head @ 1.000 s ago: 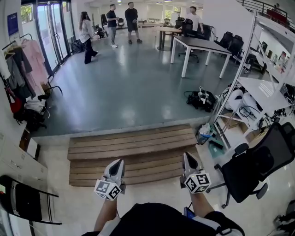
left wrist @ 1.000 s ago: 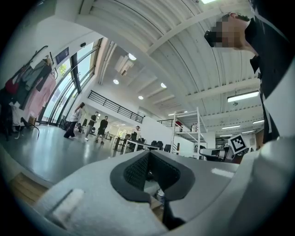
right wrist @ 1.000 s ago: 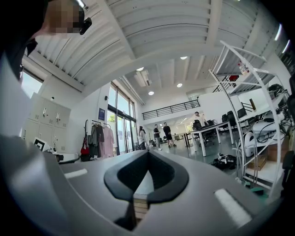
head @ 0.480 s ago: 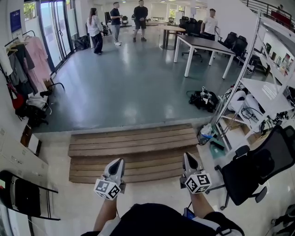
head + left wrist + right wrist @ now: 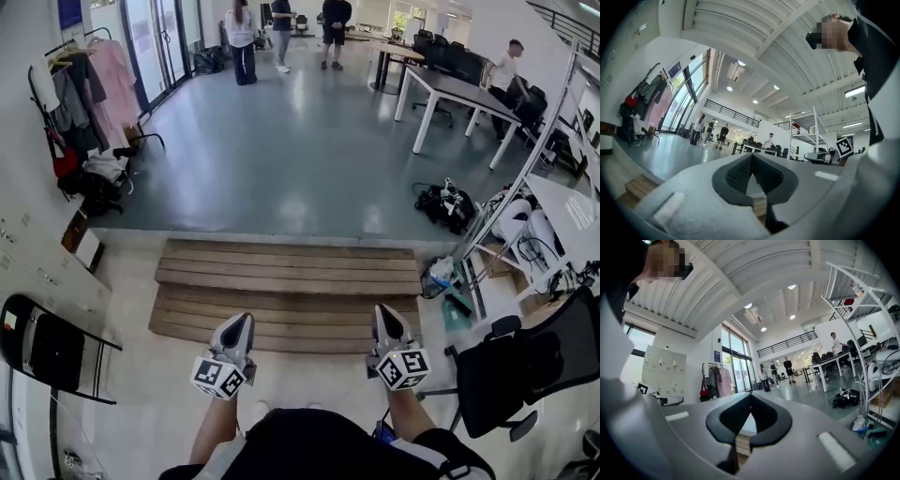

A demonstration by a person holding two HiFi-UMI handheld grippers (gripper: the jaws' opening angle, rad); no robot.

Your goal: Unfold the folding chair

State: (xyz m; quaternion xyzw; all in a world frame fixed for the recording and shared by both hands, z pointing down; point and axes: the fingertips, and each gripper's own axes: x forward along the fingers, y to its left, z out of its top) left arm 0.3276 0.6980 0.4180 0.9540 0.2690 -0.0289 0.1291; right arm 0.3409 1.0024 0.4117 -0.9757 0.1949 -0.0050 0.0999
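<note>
The folding chair [image 5: 49,353] is black, folded flat, and stands against the white lockers at the far left of the head view. Its top edge [image 5: 671,401] shows at the left of the right gripper view. My left gripper [image 5: 238,325] and right gripper [image 5: 383,320] are held side by side in front of my body, over the pale floor just before the wooden steps [image 5: 281,291]. Both are well to the right of the chair. The left gripper [image 5: 752,157] is shut with nothing in it, and the right gripper [image 5: 750,397] is shut and empty too.
White lockers [image 5: 33,272] line the left wall, with a clothes rack [image 5: 84,70] beyond them. A black office chair [image 5: 525,366] and a metal shelf rack [image 5: 548,187] stand on the right. A black bag [image 5: 445,202] lies on the grey floor. People stand far off near white tables [image 5: 459,89].
The head view has swung left, so the folded chair and lockers sit further into the picture. Both grippers keep their places in the frame and stay shut.
</note>
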